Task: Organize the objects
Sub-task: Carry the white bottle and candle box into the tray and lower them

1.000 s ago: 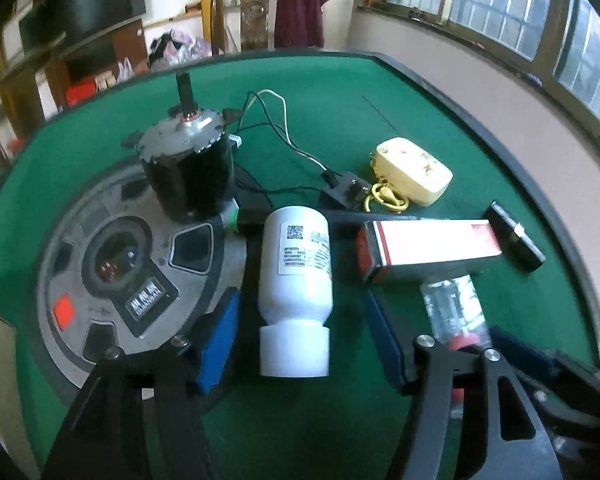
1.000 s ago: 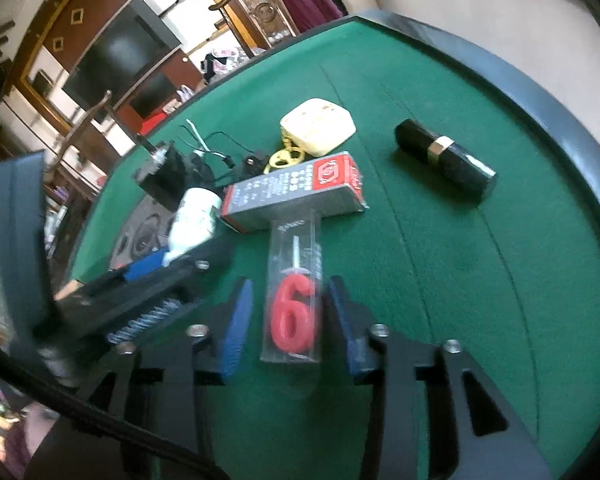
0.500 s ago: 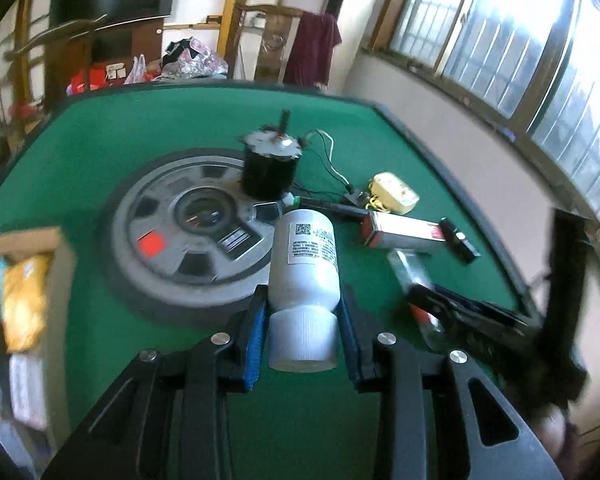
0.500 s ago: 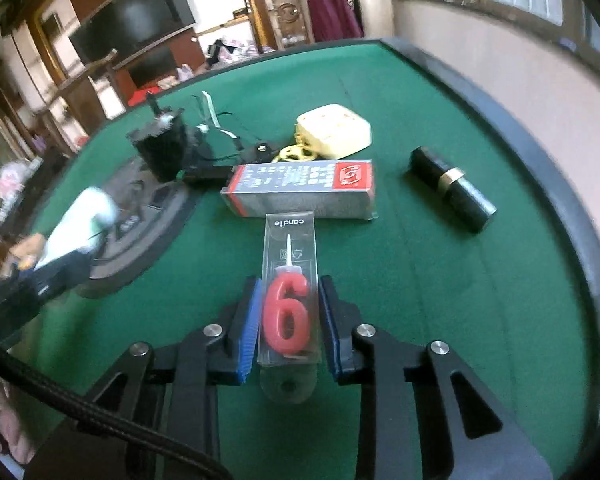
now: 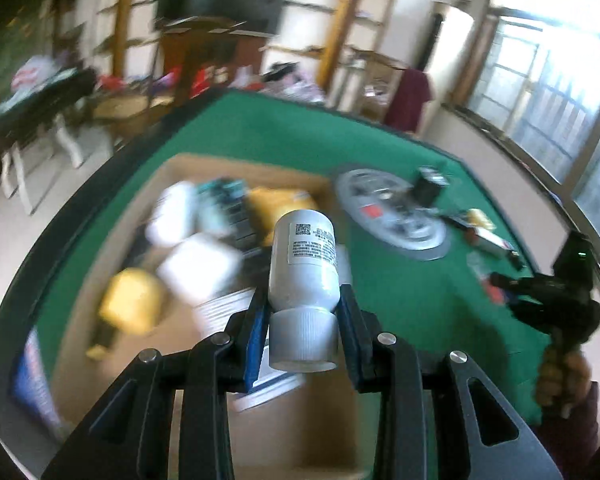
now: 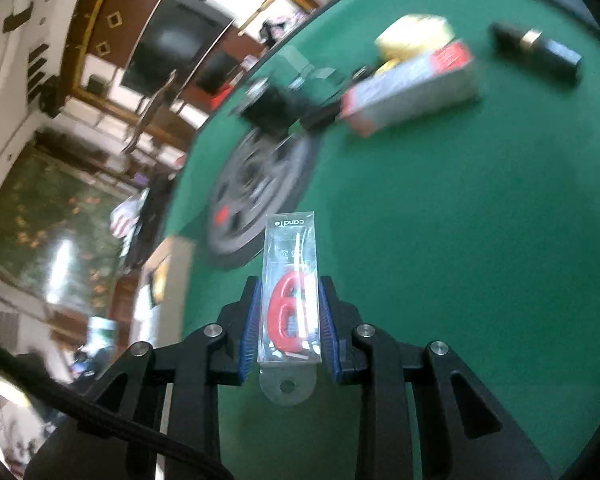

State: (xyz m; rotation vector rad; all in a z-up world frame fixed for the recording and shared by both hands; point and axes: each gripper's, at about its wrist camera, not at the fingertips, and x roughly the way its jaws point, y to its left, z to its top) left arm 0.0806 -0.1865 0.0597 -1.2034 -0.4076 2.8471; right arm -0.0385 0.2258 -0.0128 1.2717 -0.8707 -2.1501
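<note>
I had my left gripper (image 5: 303, 334) clamped on the white bottle (image 5: 303, 264), its blue pads pressing the neck just above the ribbed cap, so the body stuck out forward with the label facing up. I held it that way, by the narrow end, because the cap gave the pads a shoulder to bear against and the bottle could not slide out. It hung above the open cardboard box (image 5: 236, 168) that sat on the green worktop (image 5: 292, 136), over a blurred jumble of white, yellow and dark packets already inside. I judged I was lining it up to drop it among them.

My right gripper (image 6: 287, 326) was closed on the candle pack (image 6: 290, 280), a clear sleeve with a red number candle inside, pinched across its narrow sides near the hang tab so the flat faces stayed free. It was lifted off the felt, apart from everything else.

Left on the worktop were the round grey disc (image 6: 256, 184) with the black motor (image 6: 270, 110) at its far edge, the red-and-grey carton (image 6: 412, 88), the cream case (image 6: 416, 36) behind it, and the black tube (image 6: 540, 48) well apart. Those looked like the remaining items to box.
</note>
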